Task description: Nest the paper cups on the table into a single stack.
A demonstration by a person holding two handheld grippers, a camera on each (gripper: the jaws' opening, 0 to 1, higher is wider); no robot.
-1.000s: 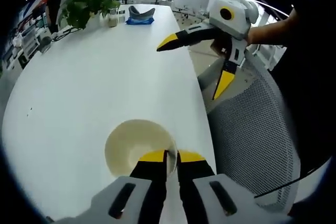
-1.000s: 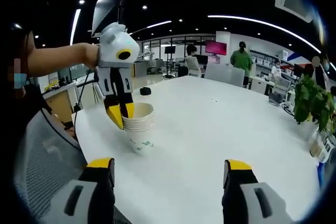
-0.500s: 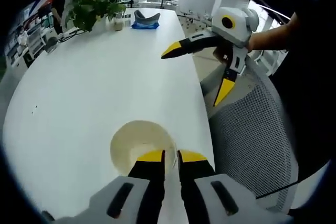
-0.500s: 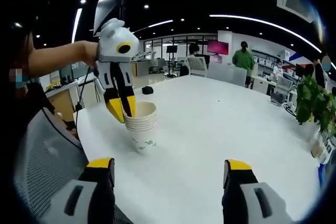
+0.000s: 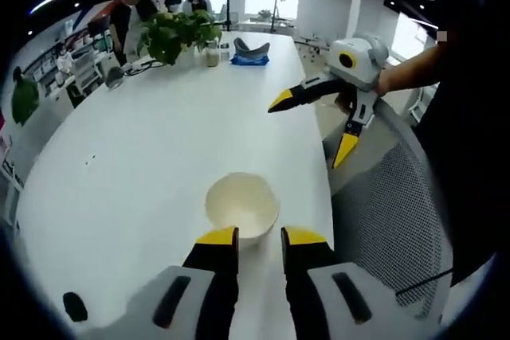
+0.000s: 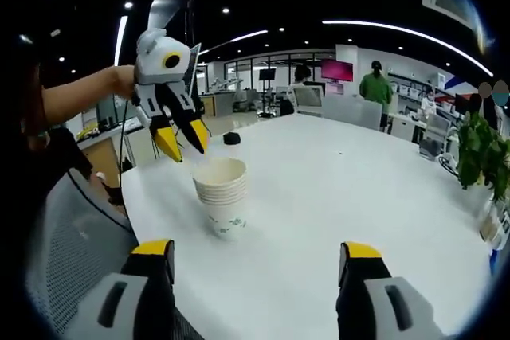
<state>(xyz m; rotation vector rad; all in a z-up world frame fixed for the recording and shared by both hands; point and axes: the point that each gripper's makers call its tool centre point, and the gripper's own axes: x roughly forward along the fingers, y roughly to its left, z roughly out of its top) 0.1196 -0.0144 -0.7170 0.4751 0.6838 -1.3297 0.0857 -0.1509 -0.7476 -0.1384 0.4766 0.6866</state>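
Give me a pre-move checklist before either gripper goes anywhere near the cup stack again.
1. Cups nested in one stack: ok, several rims show one inside another.
2. Stack upright on the table: ok.
3. Left gripper clear of the stack: ok, jaws open above the rim, not touching.
4. Right gripper empty: ok, jaws wide open.
5. Loose cups left on the table: ok, none seen in either view.
6. Stack's margin from the table edge by the mesh chair: cannot tell.
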